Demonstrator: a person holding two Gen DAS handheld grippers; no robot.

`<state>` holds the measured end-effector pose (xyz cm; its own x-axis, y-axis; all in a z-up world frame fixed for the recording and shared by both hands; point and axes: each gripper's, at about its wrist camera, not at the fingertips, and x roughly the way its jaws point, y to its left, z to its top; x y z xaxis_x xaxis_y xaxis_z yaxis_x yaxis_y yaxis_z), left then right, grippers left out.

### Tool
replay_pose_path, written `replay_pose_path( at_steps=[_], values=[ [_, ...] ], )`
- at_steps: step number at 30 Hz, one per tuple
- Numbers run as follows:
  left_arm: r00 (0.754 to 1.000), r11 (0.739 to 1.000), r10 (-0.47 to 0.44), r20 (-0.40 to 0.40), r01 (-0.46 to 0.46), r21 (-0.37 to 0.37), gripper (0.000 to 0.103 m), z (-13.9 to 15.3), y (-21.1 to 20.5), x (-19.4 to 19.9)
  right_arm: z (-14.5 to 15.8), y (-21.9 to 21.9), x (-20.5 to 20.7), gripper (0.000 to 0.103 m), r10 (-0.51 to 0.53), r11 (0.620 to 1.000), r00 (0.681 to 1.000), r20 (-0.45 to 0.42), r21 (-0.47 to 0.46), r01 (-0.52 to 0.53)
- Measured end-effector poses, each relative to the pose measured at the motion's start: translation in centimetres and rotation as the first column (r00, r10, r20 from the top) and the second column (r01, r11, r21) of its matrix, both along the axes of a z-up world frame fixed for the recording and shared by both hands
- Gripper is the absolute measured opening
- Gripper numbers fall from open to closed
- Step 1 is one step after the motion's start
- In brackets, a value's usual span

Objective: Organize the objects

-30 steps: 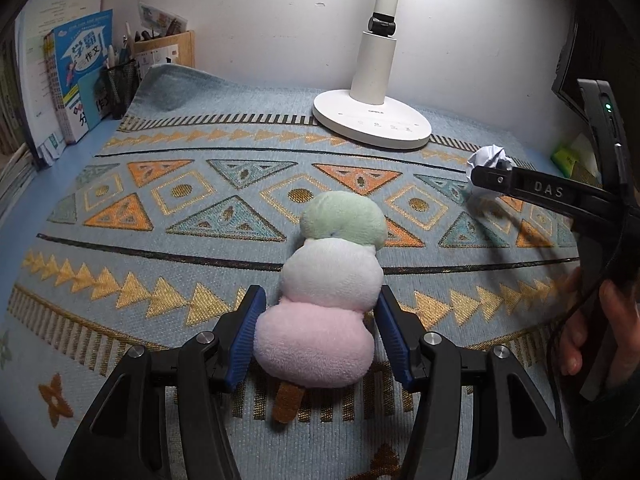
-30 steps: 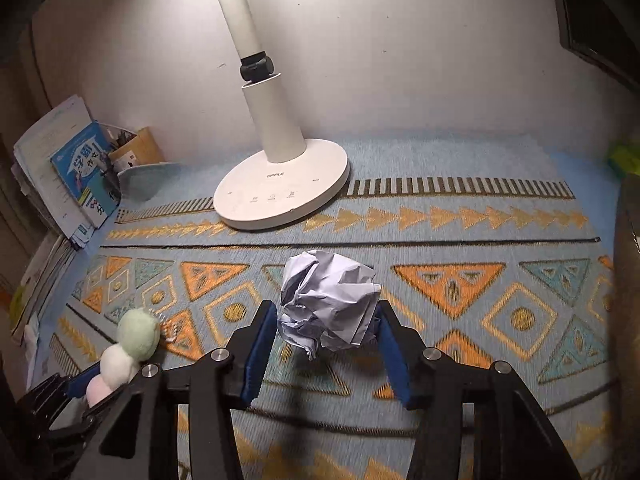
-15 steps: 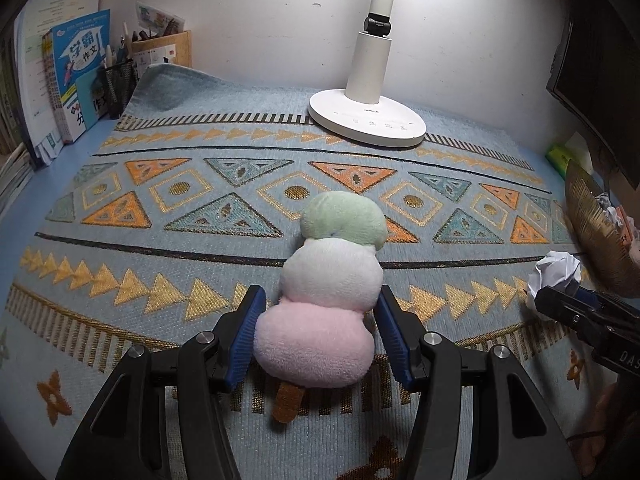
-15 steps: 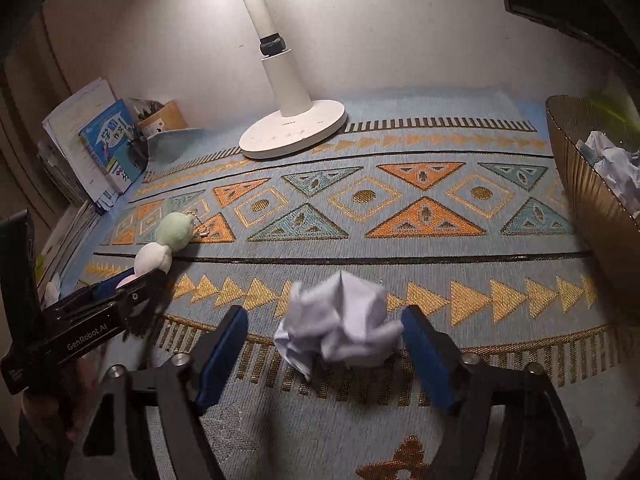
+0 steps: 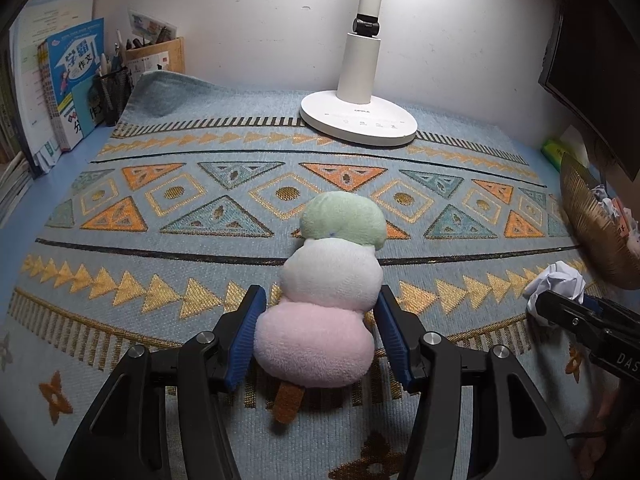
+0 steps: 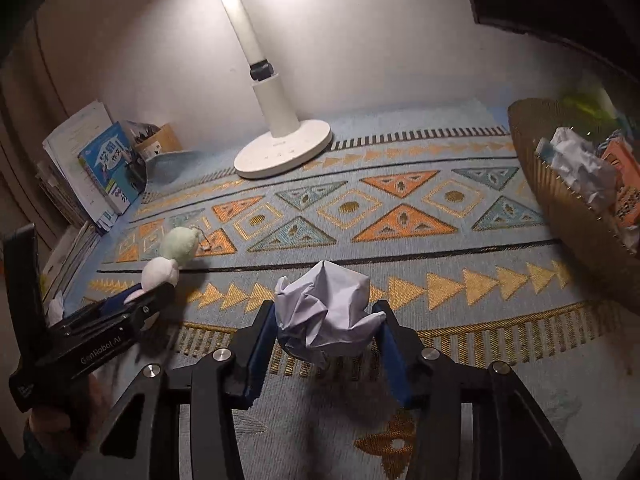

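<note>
A plush toy [image 5: 332, 272] made of green, white and pink balls on a brown stick lies on the patterned mat [image 5: 160, 240]. My left gripper [image 5: 320, 294] is shut on its pink end. A crumpled white paper ball [image 6: 324, 308] sits between the blue pads of my right gripper [image 6: 325, 312]. The jaws are closing and the pads touch both sides of the ball. In the left wrist view the right gripper [image 5: 560, 308] and its paper ball [image 5: 560, 280] hang at the far right beside the basket. The right wrist view shows the left gripper [image 6: 140, 300] and plush toy [image 6: 180, 244] at the left.
A gold woven basket [image 6: 560, 200] with crumpled paper and packets stands at the right edge. A white desk lamp [image 5: 358, 120] stands at the back. Books [image 5: 72, 80] and a pen holder [image 5: 112, 88] line the back left corner. A dark monitor [image 5: 592, 60] hangs at the upper right.
My right gripper carried the paper ball from in front of the lamp to the front right beside the basket. Its jaws spread wide midway, then narrowed on the ball. The left gripper stayed put.
</note>
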<state>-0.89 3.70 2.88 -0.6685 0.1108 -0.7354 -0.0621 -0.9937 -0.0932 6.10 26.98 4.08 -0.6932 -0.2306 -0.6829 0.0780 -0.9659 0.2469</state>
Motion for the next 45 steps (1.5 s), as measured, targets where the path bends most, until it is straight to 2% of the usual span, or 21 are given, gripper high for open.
replay_pose_path(
  at_steps=[3,5,7,12,15,18,22,26,28,29,30,32,38,41,45],
  values=[
    [0.999,0.999,-0.031,-0.012,0.031,0.037,0.052,0.8,1.8,1.3,3.0,0.9,1.7,0.048,-0.023,1.000,0.996,-0.082,0.014,0.024],
    [0.996,0.998,-0.067,-0.055,0.068,0.015,0.052,2.1,4.1,2.3,5.0,2.4,2.6,0.048,-0.056,0.998,0.991,-0.124,0.015,0.058],
    [0.988,0.993,-0.116,-0.105,0.119,0.024,0.052,4.1,6.3,3.0,6.9,4.6,3.5,0.048,-0.114,0.993,0.981,-0.158,0.020,0.119],
    [0.950,0.968,-0.230,-0.210,0.247,0.055,0.052,9.9,12.6,3.2,10.8,12.1,5.2,0.048,-0.289,0.956,0.934,-0.211,-0.006,0.294],
    [0.924,0.944,-0.307,-0.228,0.326,0.052,0.052,11.7,17.3,2.2,12.3,16.7,5.3,0.049,-0.377,0.923,0.897,-0.230,-0.015,0.384],
    [0.907,0.925,-0.351,-0.234,0.375,0.063,0.052,12.3,21.7,0.4,12.6,20.5,4.4,0.049,-0.444,0.891,0.869,-0.220,-0.010,0.453],
    [0.891,0.907,-0.401,-0.212,0.419,0.046,0.052,11.5,26.5,-2.5,12.1,22.8,1.8,0.049,-0.459,0.885,0.869,-0.184,-0.005,0.466],
    [0.891,0.898,-0.416,-0.184,0.434,0.069,0.052,10.0,29.4,-4.6,12.0,23.5,-0.4,0.054,-0.461,0.882,0.862,-0.211,-0.004,0.471],
    [0.886,0.891,-0.422,-0.192,0.444,0.089,0.056,9.5,30.2,-5.3,11.9,23.6,-1.1,0.077,-0.457,0.880,0.853,-0.252,0.009,0.474],
    [0.882,0.888,-0.430,-0.196,0.452,0.086,0.067,9.2,30.7,-5.7,11.7,23.7,-1.3,0.079,-0.465,0.874,0.849,-0.252,0.025,0.486],
    [0.879,0.888,-0.436,-0.195,0.455,0.069,0.085,9.1,31.2,-5.8,11.4,23.9,-1.5,0.079,-0.471,0.871,0.849,-0.241,0.025,0.491],
    [0.878,0.890,-0.437,-0.197,0.454,0.050,0.095,8.7,31.3,-6.0,11.1,24.4,-1.2,0.079,-0.466,0.880,0.856,-0.225,-0.019,0.475],
    [0.895,0.911,-0.399,-0.202,0.412,0.029,0.095,8.6,28.0,-4.8,10.9,23.0,0.8,0.079,-0.464,0.885,0.862,-0.203,-0.070,0.460],
    [0.911,0.931,-0.352,-0.216,0.365,0.021,0.095,9.0,24.7,-3.6,11.0,20.5,1.9,0.079,-0.427,0.904,0.881,-0.202,-0.098,0.416],
    [0.926,0.961,-0.275,-0.258,0.276,-0.036,0.095,9.6,20.2,-0.8,11.2,15.4,2.5,0.079,-0.349,0.937,0.912,-0.215,-0.098,0.336]
  ],
)
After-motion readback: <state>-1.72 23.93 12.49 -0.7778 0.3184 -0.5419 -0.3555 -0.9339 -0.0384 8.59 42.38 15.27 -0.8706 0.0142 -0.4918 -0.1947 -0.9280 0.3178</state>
